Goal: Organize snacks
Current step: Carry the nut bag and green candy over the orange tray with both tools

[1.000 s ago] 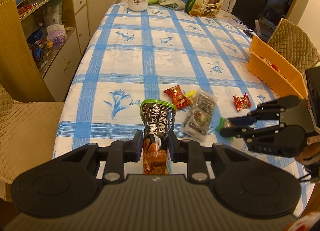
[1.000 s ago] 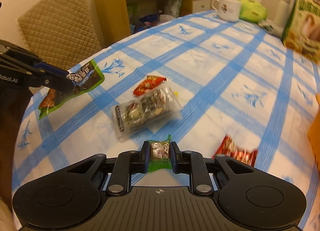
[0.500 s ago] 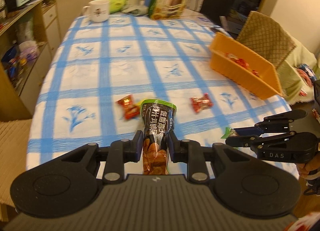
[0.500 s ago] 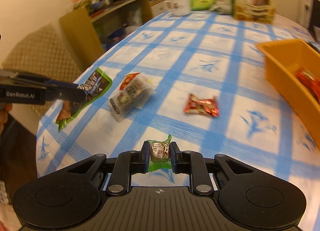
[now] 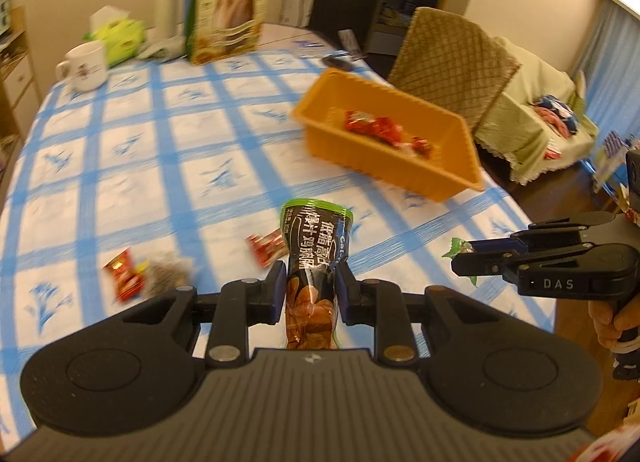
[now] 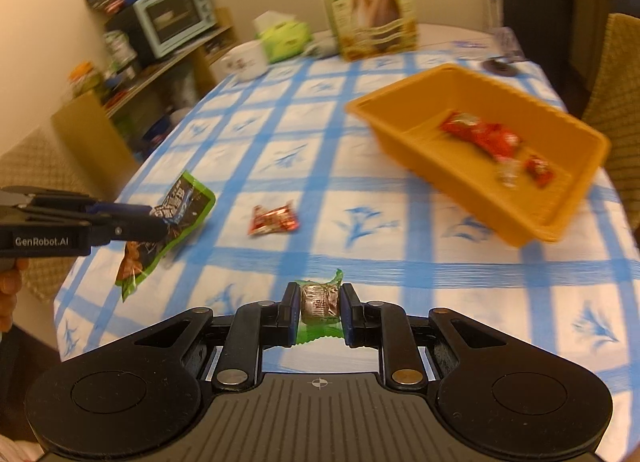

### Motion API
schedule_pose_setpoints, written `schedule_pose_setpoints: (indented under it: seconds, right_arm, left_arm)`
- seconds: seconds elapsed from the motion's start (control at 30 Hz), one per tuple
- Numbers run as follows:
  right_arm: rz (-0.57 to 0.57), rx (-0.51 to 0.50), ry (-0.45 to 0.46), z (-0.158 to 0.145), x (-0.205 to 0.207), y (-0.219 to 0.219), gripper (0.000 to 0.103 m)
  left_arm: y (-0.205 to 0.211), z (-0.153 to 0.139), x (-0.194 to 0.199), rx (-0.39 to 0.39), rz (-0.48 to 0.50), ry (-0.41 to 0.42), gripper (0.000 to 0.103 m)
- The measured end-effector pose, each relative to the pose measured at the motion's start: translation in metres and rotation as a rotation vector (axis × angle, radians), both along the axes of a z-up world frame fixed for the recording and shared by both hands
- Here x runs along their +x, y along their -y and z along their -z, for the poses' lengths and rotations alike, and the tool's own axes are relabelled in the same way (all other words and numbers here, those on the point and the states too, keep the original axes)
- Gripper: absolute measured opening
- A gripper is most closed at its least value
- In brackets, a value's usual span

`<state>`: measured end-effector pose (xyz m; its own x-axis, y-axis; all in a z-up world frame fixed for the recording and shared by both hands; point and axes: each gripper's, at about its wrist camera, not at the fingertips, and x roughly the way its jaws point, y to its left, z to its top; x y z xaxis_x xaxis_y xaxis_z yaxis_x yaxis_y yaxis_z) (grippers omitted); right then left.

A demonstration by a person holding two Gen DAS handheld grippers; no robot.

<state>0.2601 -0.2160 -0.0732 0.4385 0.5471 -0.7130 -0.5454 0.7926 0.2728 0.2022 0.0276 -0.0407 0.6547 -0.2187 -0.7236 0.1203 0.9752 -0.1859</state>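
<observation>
Fingers [image 6: 291,308] gripping snacks, orange bin [image 6: 560,230] holding red packets [image 6: 480,134]

A tall dark snack pouch with a green rim [image 5: 316,258] stands upright, held off the bench. A small candy in green wrapper [image 6: 320,302] is also lifted. The orange plastic bin [image 6: 404,130] holds red packets [image 6: 480,134]. Two red candies [image 5: 124,278] and a clear packet [image 5: 168,270] lie on the bench.
</observation>
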Motion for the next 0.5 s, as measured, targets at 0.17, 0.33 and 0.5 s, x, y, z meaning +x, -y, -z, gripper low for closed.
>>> schedule_pose_setpoints:
  seconds: [0.17,0.33,0.5]
  right_arm:
    - [0.062,0.012,0.015,-0.012,0.012,0.028,0.021]
    - [0.096,0.034,0.032,-0.023,0.031,0.049,0.021]
    - [0.106,0.052,0.060,-0.032,0.052,0.064,0.021]
  left_arm:
    - [0.029,-0.008,0.020,-0.003,0.043,0.022,0.023]
    - [0.057,-0.016,0.045,-0.004,0.073,0.046,0.023]
    - [0.082,-0.025,0.074,0.002,0.091,0.071,0.023]
